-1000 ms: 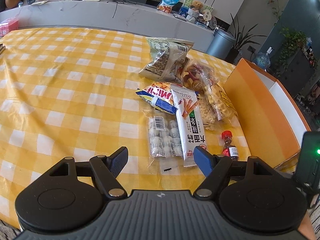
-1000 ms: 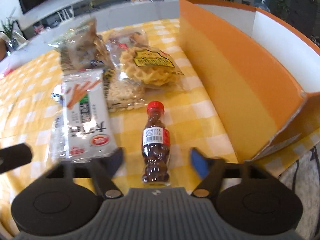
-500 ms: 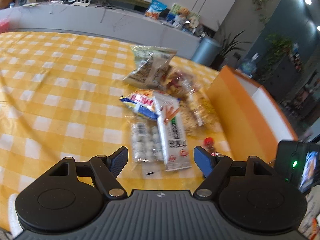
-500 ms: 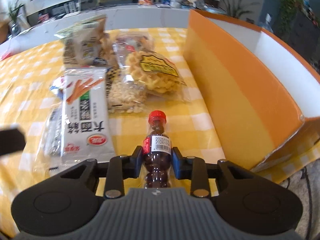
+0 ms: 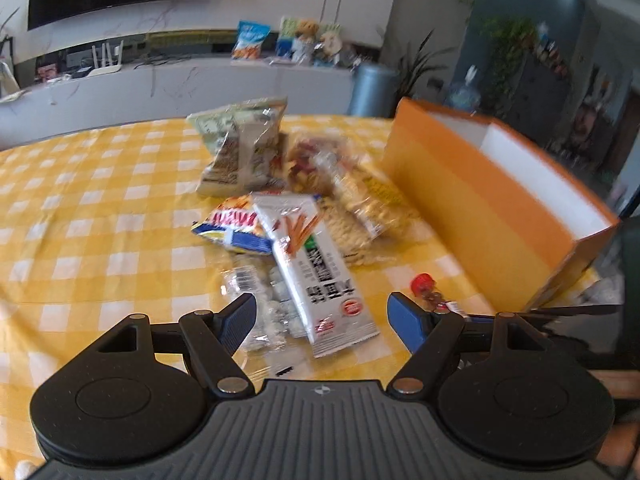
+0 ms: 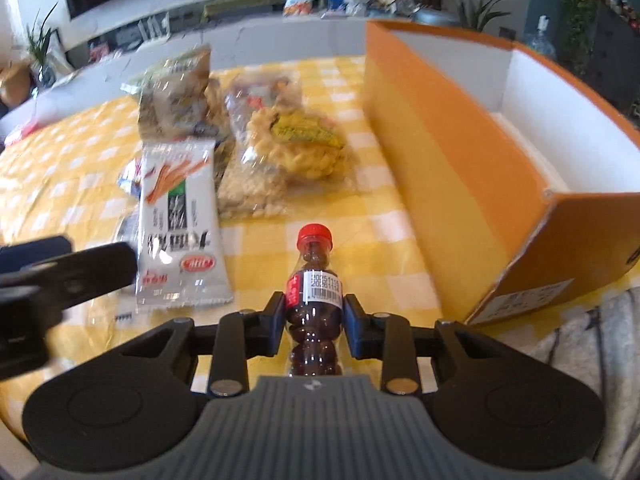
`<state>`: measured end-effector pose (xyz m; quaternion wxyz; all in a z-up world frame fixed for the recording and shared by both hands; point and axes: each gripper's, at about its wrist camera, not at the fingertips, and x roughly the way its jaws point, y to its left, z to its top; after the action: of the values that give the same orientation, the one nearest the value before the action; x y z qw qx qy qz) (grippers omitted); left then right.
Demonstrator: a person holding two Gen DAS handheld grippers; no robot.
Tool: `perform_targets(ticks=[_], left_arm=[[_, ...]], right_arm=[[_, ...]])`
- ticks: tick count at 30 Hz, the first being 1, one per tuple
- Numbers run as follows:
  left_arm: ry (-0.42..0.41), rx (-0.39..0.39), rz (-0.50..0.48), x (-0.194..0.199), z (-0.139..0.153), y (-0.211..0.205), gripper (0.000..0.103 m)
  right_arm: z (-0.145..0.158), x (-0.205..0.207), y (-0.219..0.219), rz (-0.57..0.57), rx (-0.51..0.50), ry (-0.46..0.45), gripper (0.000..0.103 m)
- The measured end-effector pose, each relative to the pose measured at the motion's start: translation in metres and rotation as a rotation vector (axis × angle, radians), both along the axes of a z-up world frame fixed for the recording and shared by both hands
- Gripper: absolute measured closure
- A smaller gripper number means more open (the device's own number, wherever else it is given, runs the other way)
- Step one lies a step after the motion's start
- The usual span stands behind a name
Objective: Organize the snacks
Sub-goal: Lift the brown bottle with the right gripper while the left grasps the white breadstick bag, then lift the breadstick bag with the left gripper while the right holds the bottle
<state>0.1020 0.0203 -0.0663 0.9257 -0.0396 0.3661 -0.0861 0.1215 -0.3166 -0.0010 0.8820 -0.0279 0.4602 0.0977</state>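
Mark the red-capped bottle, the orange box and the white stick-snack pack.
red-capped bottle (image 6: 315, 292): right wrist view, on its white barcode label.
orange box (image 6: 448, 160): right wrist view, on its long outer wall.
white stick-snack pack (image 5: 316, 268): left wrist view, mid-wrapper.

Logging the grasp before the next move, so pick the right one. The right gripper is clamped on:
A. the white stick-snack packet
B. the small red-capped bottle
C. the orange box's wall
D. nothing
B: in the right wrist view the right gripper presses both sides of the small red-capped bottle.
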Motion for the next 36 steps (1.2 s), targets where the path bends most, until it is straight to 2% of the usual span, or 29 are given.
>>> perform_targets(ticks=[10,17,20,27,29,31,34,36], left_arm=[[0.075,0.048,0.025,0.035,-0.002,-0.017,0.017],[0.13,0.216,0.028,0.066,0.0,-0.052,0.017],[0.169,0.258,0.08,0.075,-0.005,-0.064,0.017],[0.265,0.38,0.12,0.088,-0.026,-0.084,0.015],[0.255,0.407,0.142,0.089,-0.028,-0.086,0.012],[0.265,0.387,0.155,0.091,-0.027,-0.084,0.015],[0.254,0.368,0.179,0.088,-0.022,-0.079,0.035],[0.235,0.376,0.157,0.083,-0.02,-0.079,0.041]], right_arm=[[-0.006,0.004,0.002,0.028,0.03,0.024,0.074],[-0.006,0.007,-0.006,0.006,0.096,0.042,0.073],[-0.006,0.007,-0.009,0.001,0.121,0.045,0.073],[-0.003,0.004,-0.009,0.01,0.129,0.026,0.073],[-0.003,0.004,-0.011,0.009,0.133,0.023,0.073],[-0.002,0.003,-0.012,0.004,0.144,0.016,0.073],[-0.001,0.003,-0.014,-0.003,0.159,0.019,0.072],[0.0,0.003,-0.014,-0.002,0.162,0.018,0.072]])
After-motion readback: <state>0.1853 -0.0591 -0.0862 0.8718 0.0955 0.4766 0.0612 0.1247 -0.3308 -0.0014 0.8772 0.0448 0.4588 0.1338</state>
